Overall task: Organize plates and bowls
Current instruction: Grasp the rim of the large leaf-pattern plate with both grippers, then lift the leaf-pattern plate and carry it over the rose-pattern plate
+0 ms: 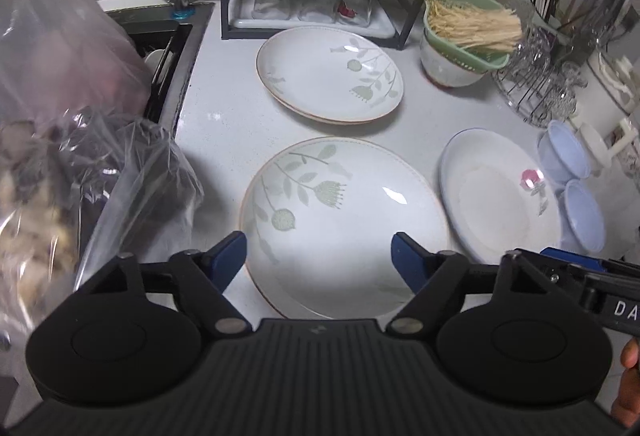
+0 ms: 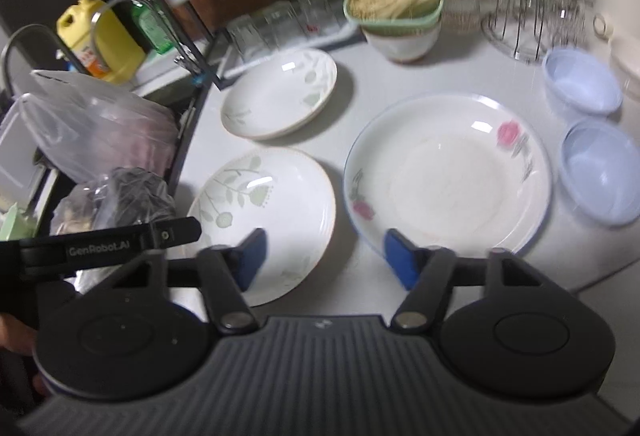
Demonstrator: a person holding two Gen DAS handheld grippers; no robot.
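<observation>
Both grippers hang wide open and empty: the left gripper (image 1: 319, 256) over the white leaf-patterned plate (image 1: 344, 224), the right gripper (image 2: 324, 256) just beside it.

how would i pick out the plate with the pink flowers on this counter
On the white countertop right of the sink, look beside the two pale blue bowls. The rose plate is the flat blue-rimmed one; its neighbours carry green leaf prints.

Left gripper (image 1: 319, 260) fingers spread over near leaf plate (image 1: 344, 224), stacked leaf plates (image 1: 330, 74) beyond
</observation>
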